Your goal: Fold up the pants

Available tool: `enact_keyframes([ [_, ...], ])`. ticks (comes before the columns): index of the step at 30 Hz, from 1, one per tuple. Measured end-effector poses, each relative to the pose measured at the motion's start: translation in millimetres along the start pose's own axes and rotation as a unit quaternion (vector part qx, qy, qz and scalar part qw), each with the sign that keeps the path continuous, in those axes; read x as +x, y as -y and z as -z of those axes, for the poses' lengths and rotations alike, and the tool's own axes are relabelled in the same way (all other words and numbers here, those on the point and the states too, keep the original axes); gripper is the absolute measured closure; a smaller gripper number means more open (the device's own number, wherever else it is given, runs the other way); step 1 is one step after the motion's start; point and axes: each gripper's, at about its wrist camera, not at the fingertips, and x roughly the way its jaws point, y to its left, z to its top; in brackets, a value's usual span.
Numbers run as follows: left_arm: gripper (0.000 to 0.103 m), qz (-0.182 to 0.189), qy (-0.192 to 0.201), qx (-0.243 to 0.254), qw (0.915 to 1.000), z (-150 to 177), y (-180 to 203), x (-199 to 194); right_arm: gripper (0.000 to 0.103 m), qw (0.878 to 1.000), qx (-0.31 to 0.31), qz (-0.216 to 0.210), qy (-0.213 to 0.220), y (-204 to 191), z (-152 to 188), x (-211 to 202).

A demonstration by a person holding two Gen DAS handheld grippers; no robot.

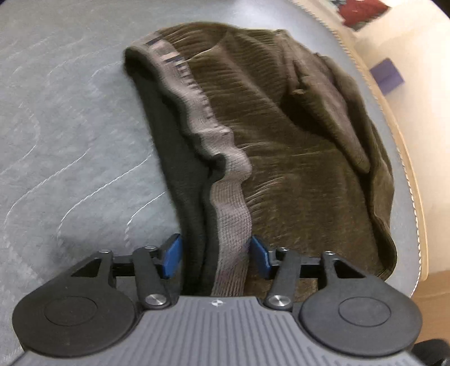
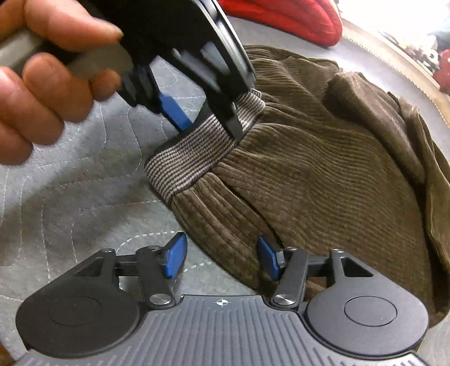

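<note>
Brown corduroy pants [image 1: 281, 126] lie bunched on a grey quilted mat [image 1: 70, 126]. Their striped grey waistband [image 1: 197, 112] runs from the far end down to my left gripper [image 1: 216, 256]. That gripper stands open astride the band, its blue pads on either side of the cloth. The right wrist view shows the pants [image 2: 309, 169] and the waistband [image 2: 191, 157] too, with the left gripper [image 2: 208, 121] straddling the band from above, held by a hand [image 2: 42, 84]. My right gripper [image 2: 222, 257] is open over the pants' near side edge, corduroy between its pads.
The mat [image 2: 70, 183] spreads bare to the left of the pants. Its stitched edge and a pale rim [image 1: 405, 157] curve close along the pants' right side. A red cloth [image 2: 295, 19] lies beyond the pants. A purple block [image 1: 386, 74] sits off the mat.
</note>
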Motion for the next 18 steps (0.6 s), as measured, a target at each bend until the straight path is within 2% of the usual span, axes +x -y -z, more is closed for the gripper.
enact_keyframes([
  [3, 0.044, -0.002, 0.011, 0.021, 0.9997, 2.2, 3.4, 4.6, 0.045, 1.000, -0.004, -0.006, 0.001, 2.4, 0.8, -2.5],
  [4, 0.045, -0.007, 0.012, 0.028, 0.9995, 3.6, 5.5, 4.7, 0.050, 1.000, -0.005, -0.007, 0.003, 2.5, 0.9, -3.2],
  [5, 0.057, -0.016, 0.014, 0.043, 0.9989, 4.7, 8.2, 4.4, 0.063, 1.000, -0.008, -0.008, 0.006, 2.3, 0.5, -4.0],
  [6, 0.068, -0.021, 0.015, 0.051, 0.9984, 5.7, 10.0, 3.1, 0.070, 1.000, -0.017, -0.010, 0.009, 0.8, 0.6, -6.2],
  [8, 0.076, -0.020, 0.023, 0.055, 0.9980, 7.3, 11.0, -2.9, 0.088, 0.999, -0.037, -0.011, 0.015, -5.1, 1.0, -11.0],
  [12, 0.081, -0.030, 0.048, 0.076, 0.9955, 14.6, 22.0, -31.0, 0.094, 0.995, -0.092, 0.000, 0.035, -24.0, 4.6, -28.9],
  [14, 0.082, -0.045, 0.058, 0.098, 0.9925, 19.2, 24.3, -50.7, 0.096, 0.993, -0.105, -0.010, 0.048, -32.5, 4.0, -43.7],
  [18, 0.085, -0.057, 0.077, 0.101, 0.9903, 25.4, 11.9, -103.2, 0.096, 0.983, -0.153, -0.034, 0.096, -59.5, 1.9, -82.2],
])
